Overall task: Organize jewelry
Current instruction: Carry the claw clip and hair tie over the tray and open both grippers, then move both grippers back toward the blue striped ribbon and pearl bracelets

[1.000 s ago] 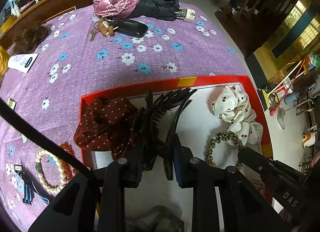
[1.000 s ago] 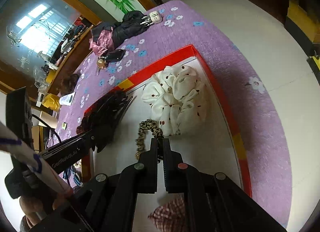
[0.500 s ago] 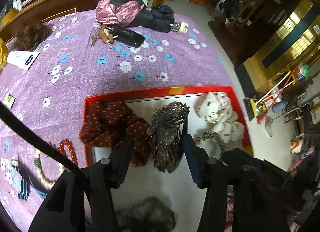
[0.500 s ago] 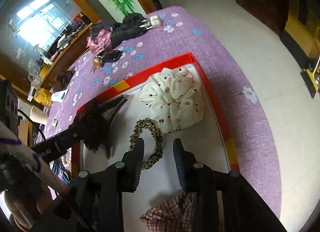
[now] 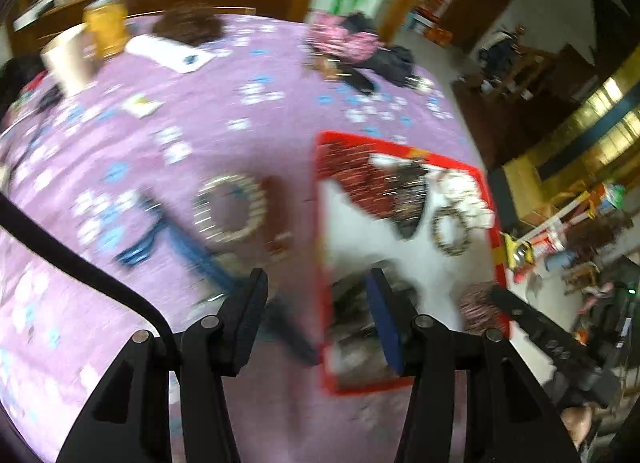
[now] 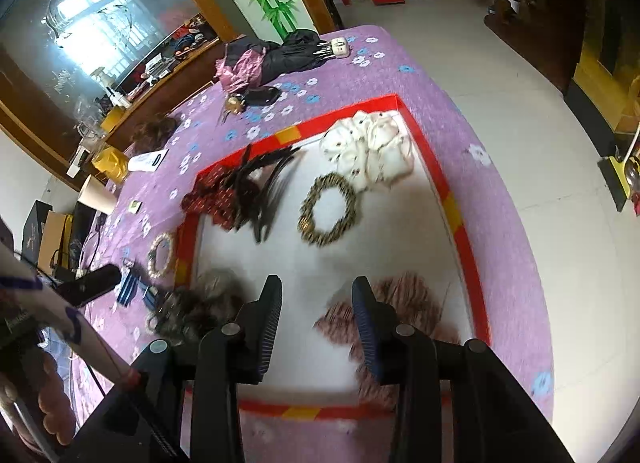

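Hovering with nothing between their parted jaws, which have just been opening, the left gripper [image 5: 316, 295] and right gripper [image 6: 316, 303] presumably stand free for the next pick; sorted pieces lie inside the red-rimmed tray [image 6: 464, 239] at frame centre. The leopard-print hair tie [image 6: 328, 209] forms a flat ring beside the cream scrunchie [image 6: 370, 149]; a pearl bracelet [image 5: 230, 209], blurred, waits on the purple cloth [image 5: 132, 167] left of the tray.

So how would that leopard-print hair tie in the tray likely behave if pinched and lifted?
The leopard-print hair tie looks like a thin fabric loop, so it would probably sag and weigh little. It lies flat in the red-rimmed tray, so rolling seems unlikely.
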The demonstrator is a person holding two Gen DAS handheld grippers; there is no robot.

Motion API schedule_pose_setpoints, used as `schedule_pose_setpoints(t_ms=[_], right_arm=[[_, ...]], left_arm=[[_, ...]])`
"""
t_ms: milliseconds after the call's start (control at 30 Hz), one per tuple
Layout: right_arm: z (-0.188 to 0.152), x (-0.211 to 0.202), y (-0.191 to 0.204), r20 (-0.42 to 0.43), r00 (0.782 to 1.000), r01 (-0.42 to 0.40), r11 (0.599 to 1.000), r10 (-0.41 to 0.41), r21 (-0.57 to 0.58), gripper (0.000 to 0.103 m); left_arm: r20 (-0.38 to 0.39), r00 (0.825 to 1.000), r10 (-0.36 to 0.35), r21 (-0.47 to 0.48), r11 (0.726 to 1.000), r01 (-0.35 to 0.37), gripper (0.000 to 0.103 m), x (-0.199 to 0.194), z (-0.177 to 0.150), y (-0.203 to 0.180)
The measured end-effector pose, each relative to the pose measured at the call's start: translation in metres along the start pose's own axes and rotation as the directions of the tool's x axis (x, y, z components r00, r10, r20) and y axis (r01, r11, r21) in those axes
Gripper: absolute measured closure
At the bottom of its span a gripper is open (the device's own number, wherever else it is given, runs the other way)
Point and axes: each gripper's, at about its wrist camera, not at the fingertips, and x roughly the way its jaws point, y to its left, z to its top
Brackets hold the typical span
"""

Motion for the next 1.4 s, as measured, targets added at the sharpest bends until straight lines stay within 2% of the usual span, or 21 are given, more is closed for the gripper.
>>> schedule_pose_setpoints(t_ms=[133, 200, 400, 667, 867, 1133, 1400], right_arm=[[-0.022, -0.009, 0.024, 0.005, 1.0, -0.004, 1.0, 0.004, -0.031, 0.064], [-0.033, -0.012, 0.04, 0.001, 1.0, -0.013, 0.998, 0.013, -0.056, 0.064], [-0.054, -0.007, 0.087, -0.027, 0.999, -0.043, 0.991, 0.04, -0.125, 0.064], [-0.077, 0.022, 0.144, -0.107, 0.993, -0.062, 0.977, 0.041, -0.202, 0.064], [-0.09, 0.043, 0.181, -0.115, 0.992, 0.022, 0.956, -0.058, -0.292, 0.064], [-0.093, 0.061, 0.199, -0.104, 0.98, 0.126, 0.933, -0.169, -0.337, 0.064], [-0.09, 0.069, 0.207, -0.059, 0.952, 0.257, 0.89, -0.299, -0.377, 0.064]], left_arm=[[0.047, 0.992, 0.12, -0.042, 0.992, -0.118, 0.054, -0.017, -0.025, 0.043], [0.045, 0.988, 0.151, -0.074, 0.986, -0.148, 0.053, -0.023, -0.037, 0.064], [-0.003, 0.988, 0.154, -0.184, 0.971, -0.151, 0.053, -0.032, -0.062, 0.127], [0.021, 0.979, 0.202, -0.174, 0.965, -0.195, 0.053, -0.044, -0.072, 0.164], [0.02, 0.976, 0.218, -0.148, 0.966, -0.212, 0.053, -0.046, -0.075, 0.18], [0.02, 0.973, 0.228, -0.126, 0.967, -0.224, 0.053, -0.042, -0.068, 0.195], [0.018, 0.973, 0.229, -0.102, 0.969, -0.226, 0.053, -0.035, -0.06, 0.201]])
